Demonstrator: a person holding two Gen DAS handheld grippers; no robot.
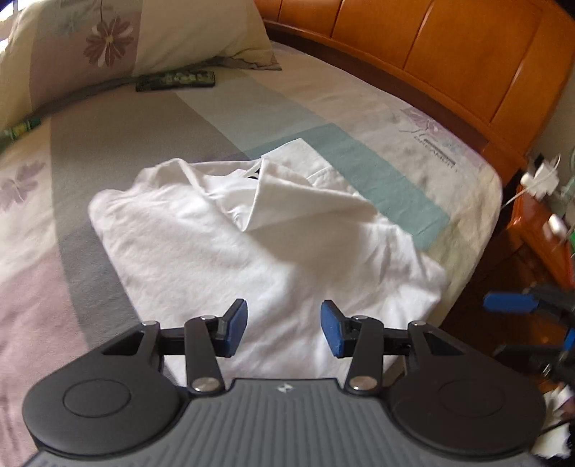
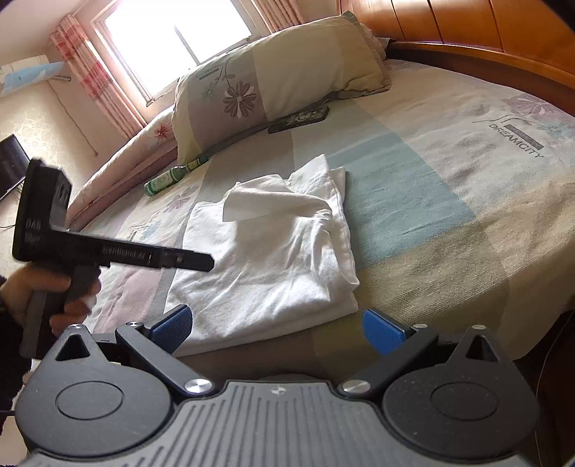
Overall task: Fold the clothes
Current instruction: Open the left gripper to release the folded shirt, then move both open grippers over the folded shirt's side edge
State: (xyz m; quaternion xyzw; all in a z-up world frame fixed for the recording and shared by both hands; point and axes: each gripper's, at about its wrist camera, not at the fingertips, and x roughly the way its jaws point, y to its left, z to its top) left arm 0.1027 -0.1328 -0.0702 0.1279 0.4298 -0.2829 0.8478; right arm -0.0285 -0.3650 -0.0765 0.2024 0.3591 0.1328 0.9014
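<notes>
On striped bed, below pillow, white shirt lies partly folded; left gripper and right gripper hover at its near hem, jaws apart, empty; cloth likely light, limp; grip hem corners

White shirt, pastel floral-striped bedsheet, blue-padded black claws, orange headboard.

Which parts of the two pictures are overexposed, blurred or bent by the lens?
Right wrist view: the bright window is blown out to pure white, and the orange wooden headboard curves from fisheye distortion. Left wrist view: the right edge is smeared with blur around the wooden bedside table, while the folded white cotton shirt stays fairly sharp, evenly lit with soft shadows.
</notes>
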